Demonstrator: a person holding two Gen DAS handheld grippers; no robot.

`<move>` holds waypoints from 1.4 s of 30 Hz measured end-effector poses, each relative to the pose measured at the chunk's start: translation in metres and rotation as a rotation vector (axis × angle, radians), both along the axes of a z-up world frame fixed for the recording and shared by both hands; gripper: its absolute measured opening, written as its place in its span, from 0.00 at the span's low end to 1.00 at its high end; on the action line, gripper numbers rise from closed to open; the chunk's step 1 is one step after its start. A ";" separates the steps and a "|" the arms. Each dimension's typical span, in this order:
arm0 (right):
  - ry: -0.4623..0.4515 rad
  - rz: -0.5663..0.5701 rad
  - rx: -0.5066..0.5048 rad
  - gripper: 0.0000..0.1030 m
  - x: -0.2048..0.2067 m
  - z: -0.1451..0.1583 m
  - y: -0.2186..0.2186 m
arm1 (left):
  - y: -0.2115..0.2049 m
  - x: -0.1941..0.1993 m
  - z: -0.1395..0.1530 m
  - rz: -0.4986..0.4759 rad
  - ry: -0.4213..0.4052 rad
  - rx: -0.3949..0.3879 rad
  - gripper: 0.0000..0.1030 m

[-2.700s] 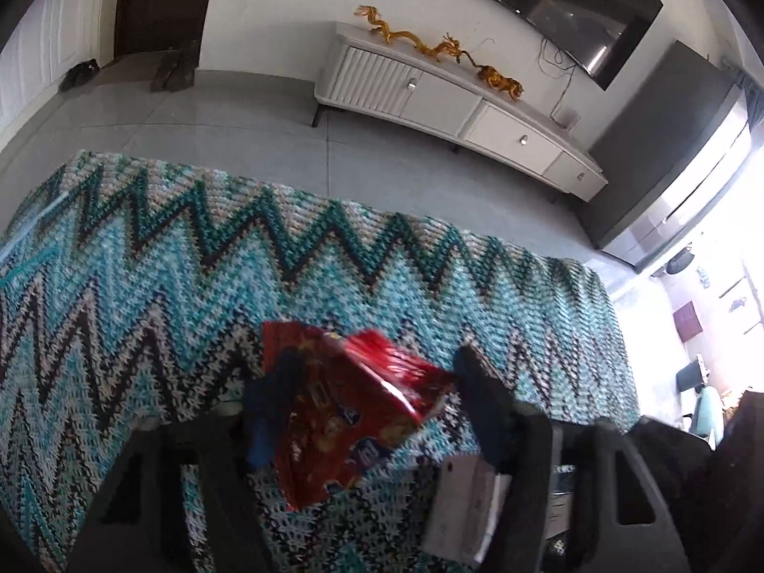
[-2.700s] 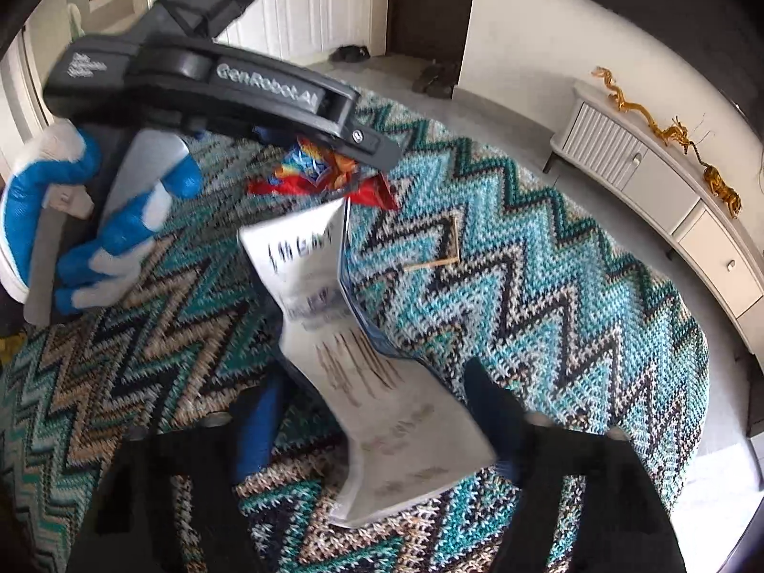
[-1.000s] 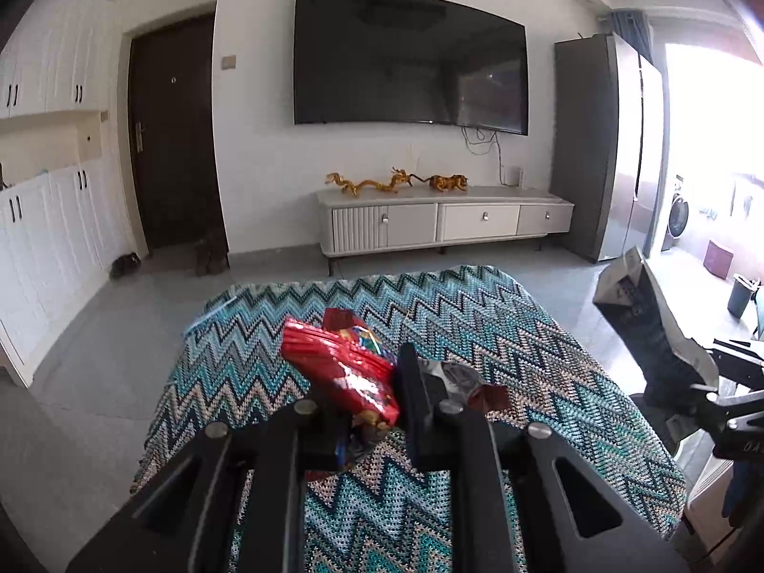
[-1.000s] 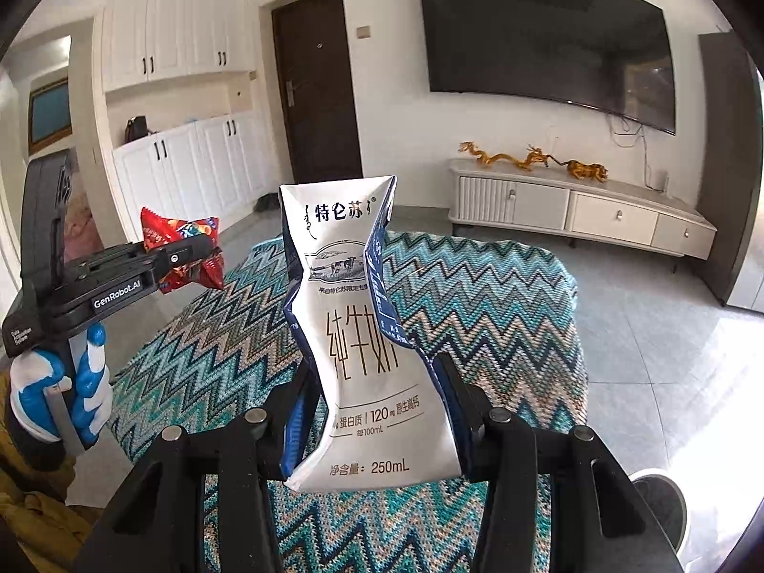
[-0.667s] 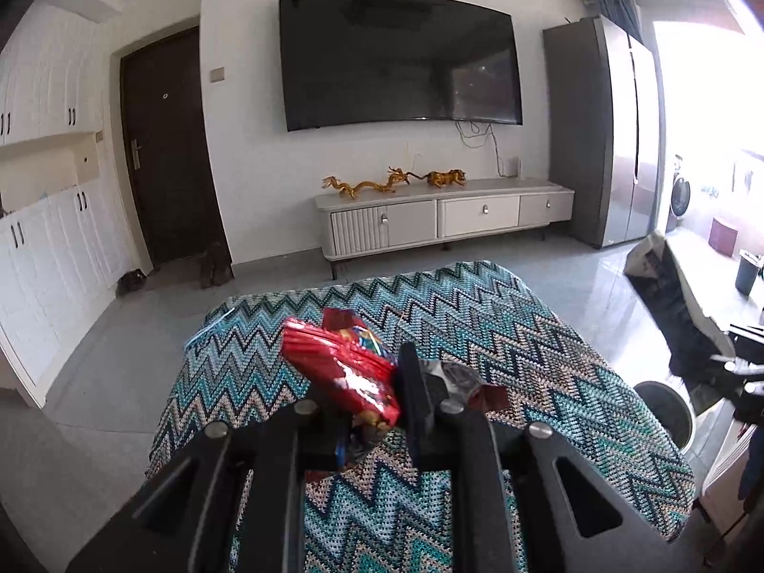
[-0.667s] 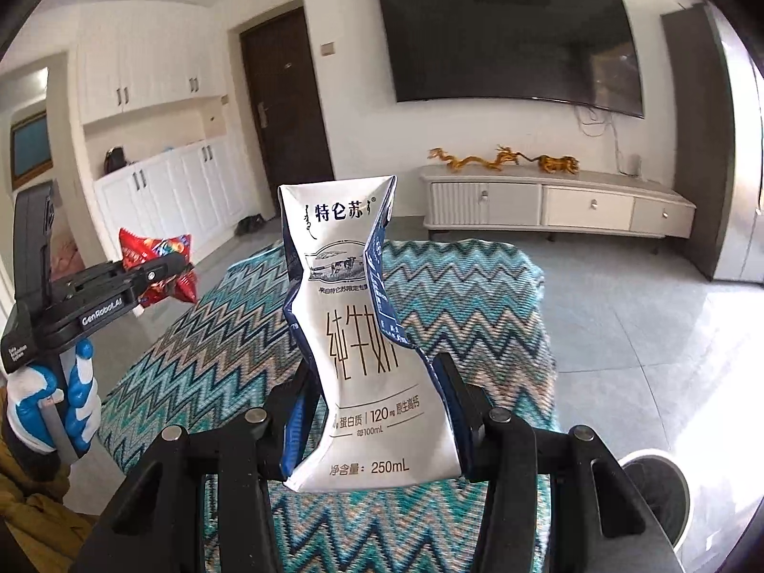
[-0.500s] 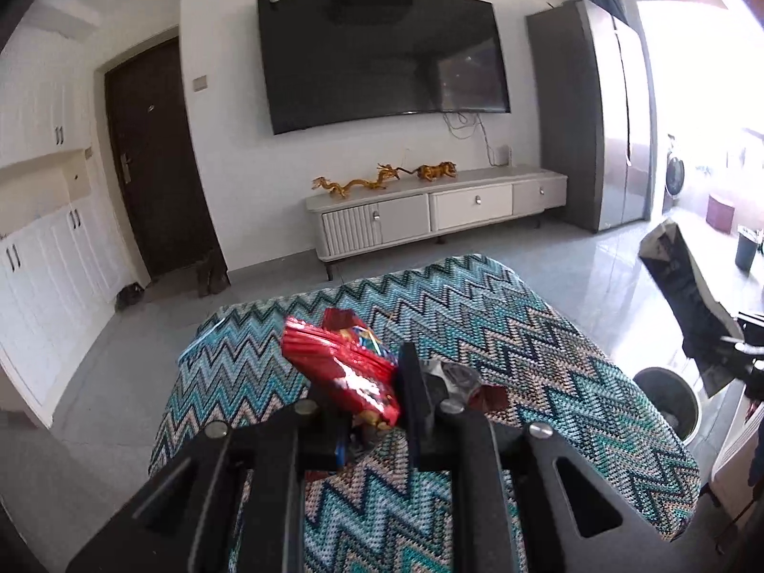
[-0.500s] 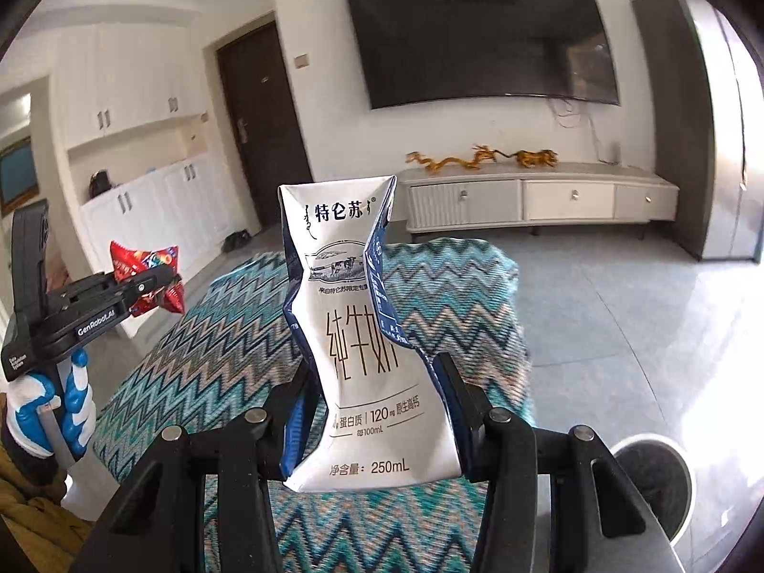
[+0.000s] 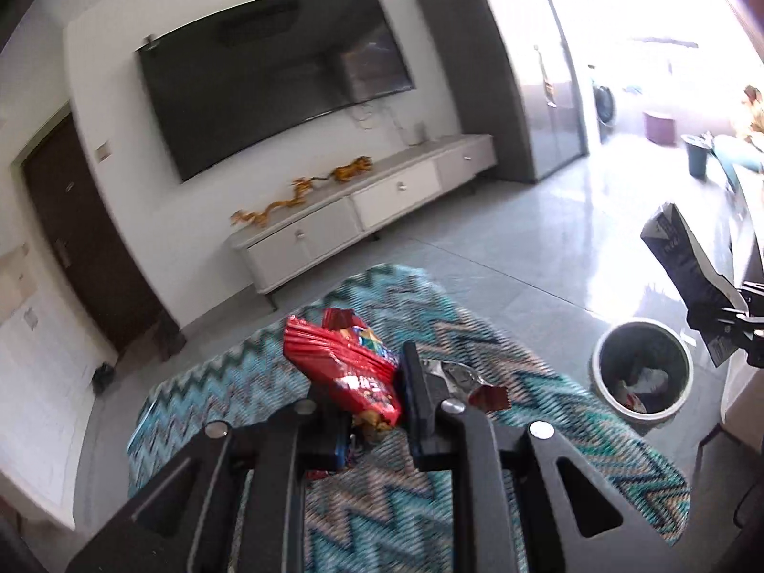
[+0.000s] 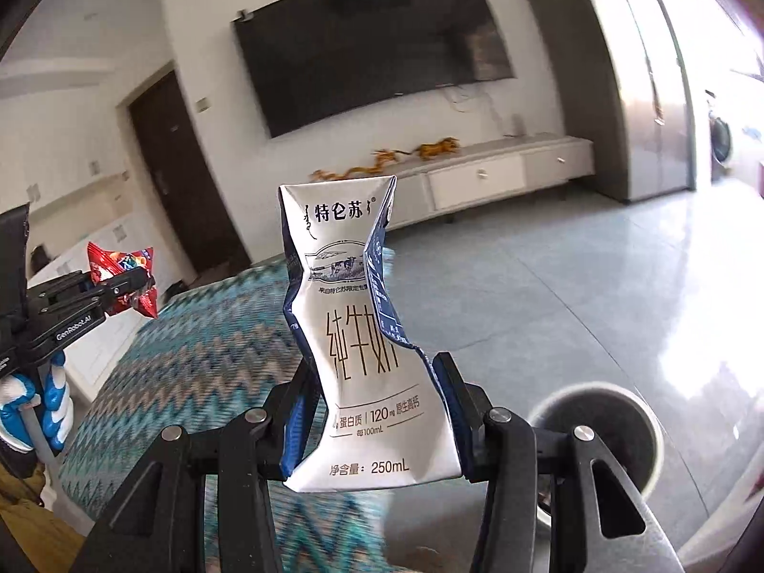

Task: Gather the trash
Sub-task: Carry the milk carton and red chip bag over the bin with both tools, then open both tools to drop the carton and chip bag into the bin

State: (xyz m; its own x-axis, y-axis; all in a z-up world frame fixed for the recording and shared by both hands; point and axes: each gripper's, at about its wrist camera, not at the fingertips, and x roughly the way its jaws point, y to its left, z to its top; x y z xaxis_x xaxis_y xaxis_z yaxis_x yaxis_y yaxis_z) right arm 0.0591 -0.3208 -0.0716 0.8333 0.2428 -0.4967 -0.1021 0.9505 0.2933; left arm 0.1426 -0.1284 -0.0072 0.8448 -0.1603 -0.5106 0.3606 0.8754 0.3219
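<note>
Left gripper (image 9: 370, 396) clamped on crinkled red foil wrapper (image 9: 346, 367), right gripper (image 10: 377, 410) pinching creased, flattened milk carton (image 10: 363, 334), both above zigzag-knit cloth (image 9: 429, 515) beside round bin (image 9: 642, 370).

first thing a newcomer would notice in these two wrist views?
The crumpled white milk carton, clamped upright in the right gripper, fills the centre of the right wrist view. Next, the red snack wrapper pinched in the left gripper above the teal zigzag rug. Then the round trash bin on the grey floor off the rug's right edge, already holding some rubbish.
</note>
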 end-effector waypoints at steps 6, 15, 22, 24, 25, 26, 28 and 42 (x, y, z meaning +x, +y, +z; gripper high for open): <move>0.049 -0.115 0.062 0.44 -0.010 -0.032 -0.056 | -0.074 0.009 -0.016 -0.126 0.020 0.068 0.18; 0.197 -0.276 0.135 0.44 -0.009 -0.099 -0.136 | -0.196 0.036 -0.049 -0.300 0.171 0.098 0.18; 0.333 -0.357 0.156 0.44 0.012 -0.150 -0.177 | -0.270 0.066 -0.089 -0.362 0.387 0.024 0.19; 0.365 -0.361 0.157 0.44 0.020 -0.164 -0.185 | -0.286 0.074 -0.102 -0.367 0.450 -0.009 0.19; 0.380 -0.366 0.154 0.44 0.024 -0.170 -0.188 | -0.296 0.075 -0.112 -0.368 0.480 -0.025 0.19; 0.391 -0.370 0.153 0.45 0.027 -0.174 -0.189 | -0.302 0.079 -0.117 -0.369 0.504 -0.040 0.21; 0.413 -0.381 0.159 0.45 0.032 -0.184 -0.192 | -0.314 0.083 -0.128 -0.375 0.542 -0.062 0.24; 0.424 -0.480 0.153 0.73 0.030 -0.176 -0.205 | -0.307 0.093 -0.133 -0.418 0.634 -0.165 0.58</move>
